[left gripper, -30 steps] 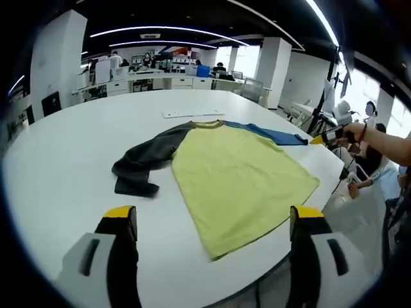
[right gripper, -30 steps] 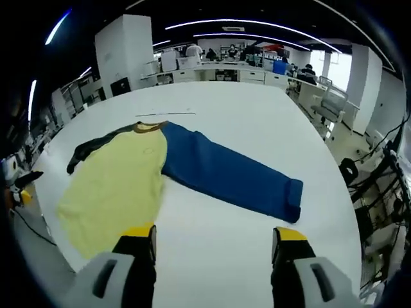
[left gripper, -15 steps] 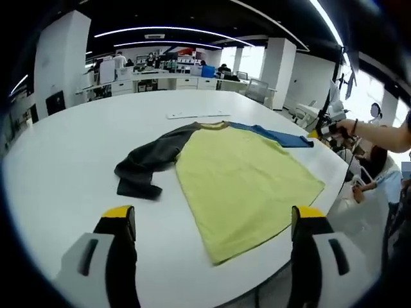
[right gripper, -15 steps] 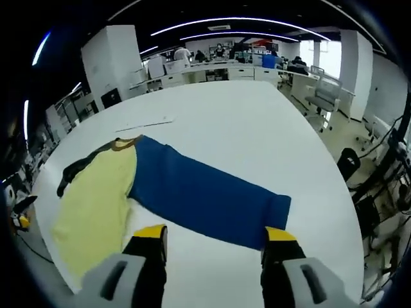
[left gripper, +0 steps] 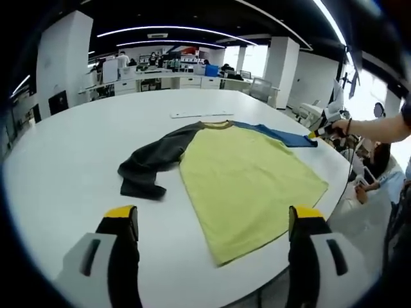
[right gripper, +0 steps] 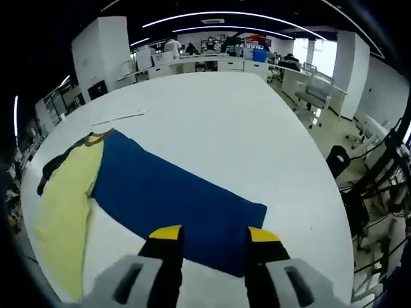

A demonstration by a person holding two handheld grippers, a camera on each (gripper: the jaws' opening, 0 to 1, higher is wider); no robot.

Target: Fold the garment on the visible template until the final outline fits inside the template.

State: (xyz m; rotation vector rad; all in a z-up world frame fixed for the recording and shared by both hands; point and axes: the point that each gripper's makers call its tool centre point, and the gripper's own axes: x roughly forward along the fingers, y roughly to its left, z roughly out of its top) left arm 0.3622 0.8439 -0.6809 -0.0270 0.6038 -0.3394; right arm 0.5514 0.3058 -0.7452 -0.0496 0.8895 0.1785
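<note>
A long-sleeved shirt lies flat on the white table [left gripper: 64, 160]. Its yellow body [left gripper: 247, 176] faces me in the left gripper view, with a dark grey sleeve [left gripper: 151, 163] bunched to the left and a blue sleeve [left gripper: 276, 135] stretched to the right. My left gripper [left gripper: 212, 215] hangs open above the table's near edge, short of the hem. In the right gripper view the blue sleeve [right gripper: 167, 196] runs to its cuff, which lies between the jaws of my right gripper [right gripper: 214, 234]. Those jaws stand narrowed but apart. The right gripper [left gripper: 319, 133] also appears at the cuff, held by a hand.
A thin white strip [left gripper: 192, 115] lies on the table beyond the collar, also seen as the strip [right gripper: 122, 117]. The table edge [right gripper: 321, 212] runs close to the cuff. An office chair [right gripper: 314, 99] and desks stand beyond. A seated person [left gripper: 379, 170] is off the table's right side.
The right gripper has moved forward onto the blue sleeve's cuff and its jaws have narrowed. The left gripper has barely shifted and stays wide.
</note>
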